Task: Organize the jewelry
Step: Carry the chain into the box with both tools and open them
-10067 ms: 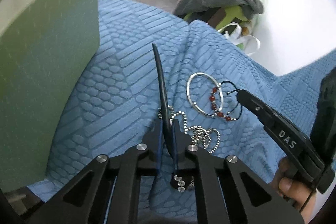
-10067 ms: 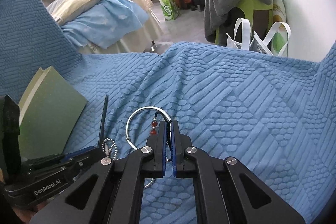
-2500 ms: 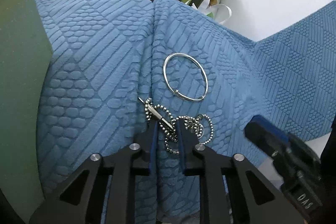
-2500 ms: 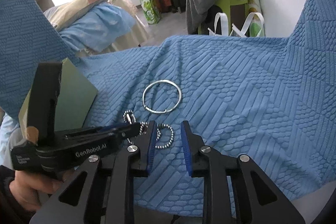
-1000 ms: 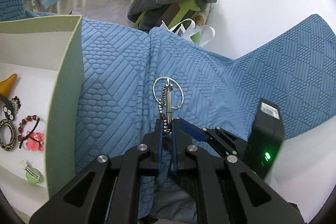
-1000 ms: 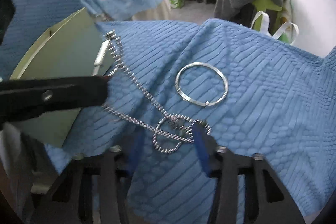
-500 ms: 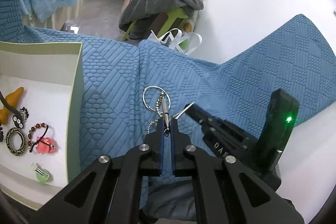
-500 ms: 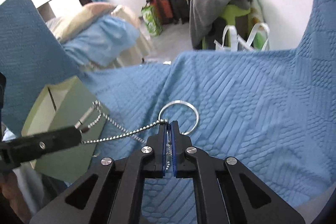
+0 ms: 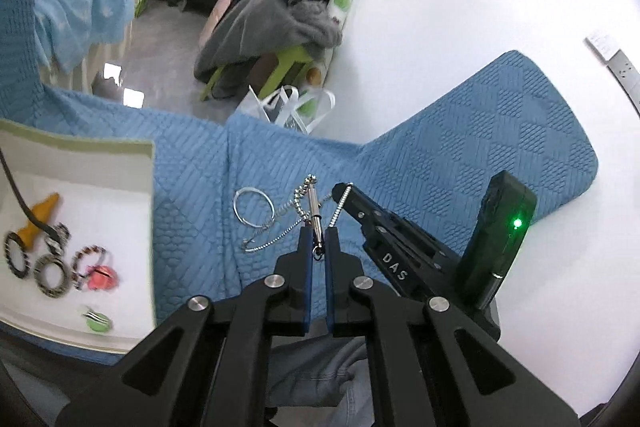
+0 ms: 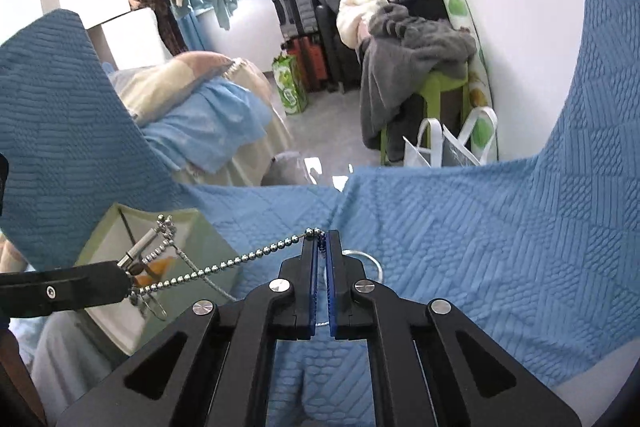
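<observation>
Seen from the left wrist: left gripper (image 9: 318,241) clamped on the metal pendant of the ball-chain necklace (image 9: 311,205), lifted clear of the blue quilted cover (image 9: 460,163); chain strung across to the right gripper (image 9: 340,189), pinched at its tip, with a slack loop hanging below over the cover. Silver bangle (image 9: 253,207) lying flat on the cover just beyond, near its middle fold. Green-rimmed box (image 9: 150,195) at the left edge of the cover, already holding patterned rings, a beaded bracelet and small pieces on its white floor. Seen from the right wrist: right gripper (image 10: 320,239) closed on a bunch of chain beads, a taut run of beads leading left to the left gripper (image 10: 120,277), which holds the pendant over the box (image 10: 216,247); bangle (image 10: 370,263) half hidden behind the fingers. Probably mid-transfer, necklace held up between both tools and about to go in the box. Next move likely calls for carrying both ends over the box's open top, lowering so the hanging loop lands inside the wall, then releasing one end before the other to avoid tangling.
</observation>
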The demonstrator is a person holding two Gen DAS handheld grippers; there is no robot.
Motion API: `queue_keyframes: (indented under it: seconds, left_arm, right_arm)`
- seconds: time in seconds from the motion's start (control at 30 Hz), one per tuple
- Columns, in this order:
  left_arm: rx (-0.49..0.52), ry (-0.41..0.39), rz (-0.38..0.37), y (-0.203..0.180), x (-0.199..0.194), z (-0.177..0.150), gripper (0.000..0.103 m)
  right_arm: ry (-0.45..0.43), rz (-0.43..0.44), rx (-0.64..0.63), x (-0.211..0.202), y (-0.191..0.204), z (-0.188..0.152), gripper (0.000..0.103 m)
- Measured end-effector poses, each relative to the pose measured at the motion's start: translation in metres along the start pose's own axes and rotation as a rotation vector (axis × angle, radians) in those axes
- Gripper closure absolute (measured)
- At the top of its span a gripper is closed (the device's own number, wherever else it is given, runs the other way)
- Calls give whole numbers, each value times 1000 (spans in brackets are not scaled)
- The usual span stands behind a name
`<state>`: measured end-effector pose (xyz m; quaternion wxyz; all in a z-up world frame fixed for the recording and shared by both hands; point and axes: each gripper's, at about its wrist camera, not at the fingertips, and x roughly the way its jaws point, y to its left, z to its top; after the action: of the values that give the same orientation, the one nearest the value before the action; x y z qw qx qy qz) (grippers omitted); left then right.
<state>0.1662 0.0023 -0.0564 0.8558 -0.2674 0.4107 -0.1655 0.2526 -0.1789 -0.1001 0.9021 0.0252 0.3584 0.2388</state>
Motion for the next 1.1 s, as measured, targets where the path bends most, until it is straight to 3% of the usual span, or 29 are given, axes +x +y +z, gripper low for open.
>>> queue_keyframes:
  seconds: [0.37, 0.63, 0.8, 1.1]
  left_arm:
    - [59, -110, 103, 2, -73, 26, 99]
    - [63, -151, 167, 27, -110, 36, 99]
    - [29, -141, 190, 57, -119, 30, 99]
    - [-88, -19, 241, 125, -89, 6, 98]
  right_arm:
    - [-127, 76, -66, -50, 66, 55, 101]
    - [-148, 116, -122, -59, 119, 70, 101]
    - [-112, 146, -149, -45, 147, 61, 101]
    - [59, 147, -160, 14, 172, 11, 101]
